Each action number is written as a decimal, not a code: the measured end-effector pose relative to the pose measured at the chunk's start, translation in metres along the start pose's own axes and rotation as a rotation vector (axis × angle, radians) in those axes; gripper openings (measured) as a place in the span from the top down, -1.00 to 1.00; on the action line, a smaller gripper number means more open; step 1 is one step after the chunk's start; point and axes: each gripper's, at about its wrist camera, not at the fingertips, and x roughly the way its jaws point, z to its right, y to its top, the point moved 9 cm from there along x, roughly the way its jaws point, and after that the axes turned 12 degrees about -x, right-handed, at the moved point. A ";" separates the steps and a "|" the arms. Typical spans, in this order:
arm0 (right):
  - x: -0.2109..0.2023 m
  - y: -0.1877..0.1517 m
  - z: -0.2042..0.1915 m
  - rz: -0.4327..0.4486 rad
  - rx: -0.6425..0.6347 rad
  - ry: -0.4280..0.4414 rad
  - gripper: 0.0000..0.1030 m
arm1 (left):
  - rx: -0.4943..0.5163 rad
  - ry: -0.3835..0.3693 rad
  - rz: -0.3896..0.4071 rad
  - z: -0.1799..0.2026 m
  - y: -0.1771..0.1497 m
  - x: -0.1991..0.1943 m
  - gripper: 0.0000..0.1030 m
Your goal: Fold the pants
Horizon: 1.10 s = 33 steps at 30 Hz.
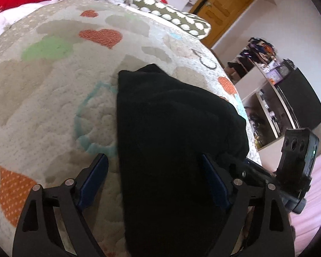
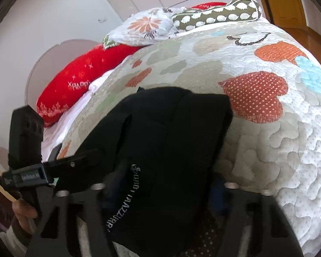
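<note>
Two grippers over black pants [image 1: 173,128], bunched on quilt [image 1: 53,107]; left gripper [image 1: 154,167] spread wide, astride cloth; right gripper [image 2: 160,184] buried, can't tell; soft, floppy, light, I judge; I'd pinch hem edge.

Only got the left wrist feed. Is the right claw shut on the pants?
Observer: No. The right claw is open, with its jaws on either side of the black pants.
Operator: Any markings on the fabric?
Observer: White lettering runs along the pants, close to one blue finger pad.
Operator: Is the person visible at all?
Observer: Partly. A hand shows at the lower-left edge of the right wrist view.
</note>
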 end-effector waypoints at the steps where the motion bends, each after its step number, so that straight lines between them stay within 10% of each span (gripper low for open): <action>1: -0.002 0.001 0.000 0.012 0.008 0.016 0.15 | 0.013 -0.007 0.003 0.003 -0.001 0.000 -0.54; 8: -0.023 0.033 -0.027 0.089 -0.057 0.063 0.40 | 0.071 -0.060 0.057 0.021 0.016 -0.030 0.19; 15: 0.004 0.086 -0.060 0.132 -0.127 0.092 0.40 | 0.082 0.016 0.178 0.000 0.073 -0.063 0.17; 21: 0.085 0.081 -0.050 -0.014 -0.142 -0.039 0.18 | -0.033 0.160 0.094 -0.066 0.083 -0.020 -0.15; 23: 0.084 0.073 -0.047 -0.018 -0.143 -0.050 0.09 | -0.058 0.156 0.117 -0.075 0.082 -0.024 -0.43; 33: 0.033 0.101 -0.061 0.087 -0.204 -0.069 0.09 | 0.027 0.276 0.216 -0.057 0.078 -0.055 -0.46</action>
